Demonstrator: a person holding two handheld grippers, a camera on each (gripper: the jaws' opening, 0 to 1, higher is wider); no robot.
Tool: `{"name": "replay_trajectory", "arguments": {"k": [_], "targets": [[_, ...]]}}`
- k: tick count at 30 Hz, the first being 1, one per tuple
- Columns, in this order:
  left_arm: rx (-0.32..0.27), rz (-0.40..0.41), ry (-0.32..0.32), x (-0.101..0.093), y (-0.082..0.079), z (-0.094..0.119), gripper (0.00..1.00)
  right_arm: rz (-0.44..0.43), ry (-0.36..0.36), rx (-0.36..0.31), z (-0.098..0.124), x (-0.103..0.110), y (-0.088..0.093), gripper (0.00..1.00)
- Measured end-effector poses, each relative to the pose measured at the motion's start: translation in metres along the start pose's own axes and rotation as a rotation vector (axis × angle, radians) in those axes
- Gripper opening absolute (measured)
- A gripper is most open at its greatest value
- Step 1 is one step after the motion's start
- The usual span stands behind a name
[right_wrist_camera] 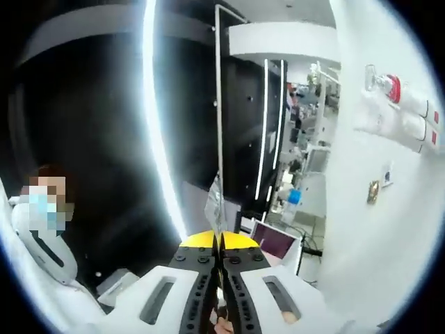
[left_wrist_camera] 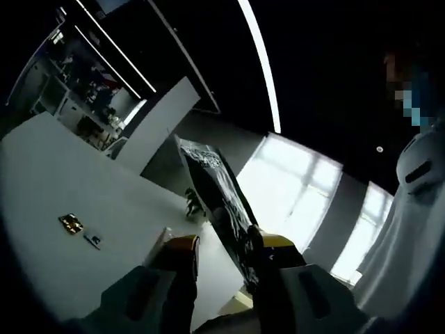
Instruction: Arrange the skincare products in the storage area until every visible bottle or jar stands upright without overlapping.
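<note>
Black and glossy, with pale marbled print: that is the flat sachet (left_wrist_camera: 221,209) your left gripper (left_wrist_camera: 226,245) has at its tips in the left gripper view. The yellow-tipped jaws stand moderately apart; the sachet leans against the right-hand jaw and rises tilted up and to the left. Whether the left-hand jaw touches it, you cannot tell from this angle.

Left of the jaws lies a broad white wall surface (left_wrist_camera: 62,181) carrying a small brass plate (left_wrist_camera: 70,223) and a small grey fitting (left_wrist_camera: 92,241) just beside it. Beyond the sachet, a long ceiling light strip (left_wrist_camera: 263,62) runs across the dark ceiling, with bright windows (left_wrist_camera: 306,188) below it. At the far right, a person's white sleeve (left_wrist_camera: 410,229) crowds the edge.

In the right gripper view, a person in white (right_wrist_camera: 38,243) sits at the left edge. Your right gripper (right_wrist_camera: 220,243) has its jaws pressed narrow on the thin edge of a foil sachet (right_wrist_camera: 215,202), which stands up from the tips. Right of it, a laptop (right_wrist_camera: 277,243), then a blue-capped bottle (right_wrist_camera: 290,205) on a cluttered bench, well apart from the gripper. A white wall (right_wrist_camera: 361,209) closes the right side.
</note>
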State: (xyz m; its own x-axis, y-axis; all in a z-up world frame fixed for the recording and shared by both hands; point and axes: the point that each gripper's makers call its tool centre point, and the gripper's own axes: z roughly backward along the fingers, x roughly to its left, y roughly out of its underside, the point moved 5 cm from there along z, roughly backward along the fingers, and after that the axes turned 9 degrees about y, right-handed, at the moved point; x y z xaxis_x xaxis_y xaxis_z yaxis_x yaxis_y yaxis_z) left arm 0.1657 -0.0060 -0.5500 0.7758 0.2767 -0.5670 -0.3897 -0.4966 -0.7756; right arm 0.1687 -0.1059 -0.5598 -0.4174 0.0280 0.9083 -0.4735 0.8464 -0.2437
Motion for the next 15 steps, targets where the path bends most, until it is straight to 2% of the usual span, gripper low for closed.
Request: {"name": "replay_trajectory", "arguments": {"k": [3, 5, 9, 11, 15], "targets": [[-0.032, 0.018, -0.007, -0.0009, -0.0023, -0.0002, 0.08, -0.019, 0.016, -0.014, 0.0026, -0.0032, 0.0027, 0.01], [-0.031, 0.061, 0.006, -0.0026, -0.0022, 0.0007, 0.05, -0.029, 0.017, -0.017, 0.0038, -0.0037, 0.0029, 0.01], [-0.018, 0.074, 0.004, -0.0023, -0.0033, 0.0038, 0.02, -0.01, 0.032, -0.007, 0.0029, -0.0047, 0.0052, 0.01], [-0.022, 0.113, 0.009, -0.0041, -0.0048, 0.0053, 0.02, -0.012, 0.033, 0.005, 0.002, -0.0046, 0.0069, 0.02], [-0.007, 0.13, 0.006, -0.0041, -0.0056, 0.0084, 0.01, 0.04, 0.024, 0.044, 0.0012, -0.0038, 0.0081, 0.02]]}}
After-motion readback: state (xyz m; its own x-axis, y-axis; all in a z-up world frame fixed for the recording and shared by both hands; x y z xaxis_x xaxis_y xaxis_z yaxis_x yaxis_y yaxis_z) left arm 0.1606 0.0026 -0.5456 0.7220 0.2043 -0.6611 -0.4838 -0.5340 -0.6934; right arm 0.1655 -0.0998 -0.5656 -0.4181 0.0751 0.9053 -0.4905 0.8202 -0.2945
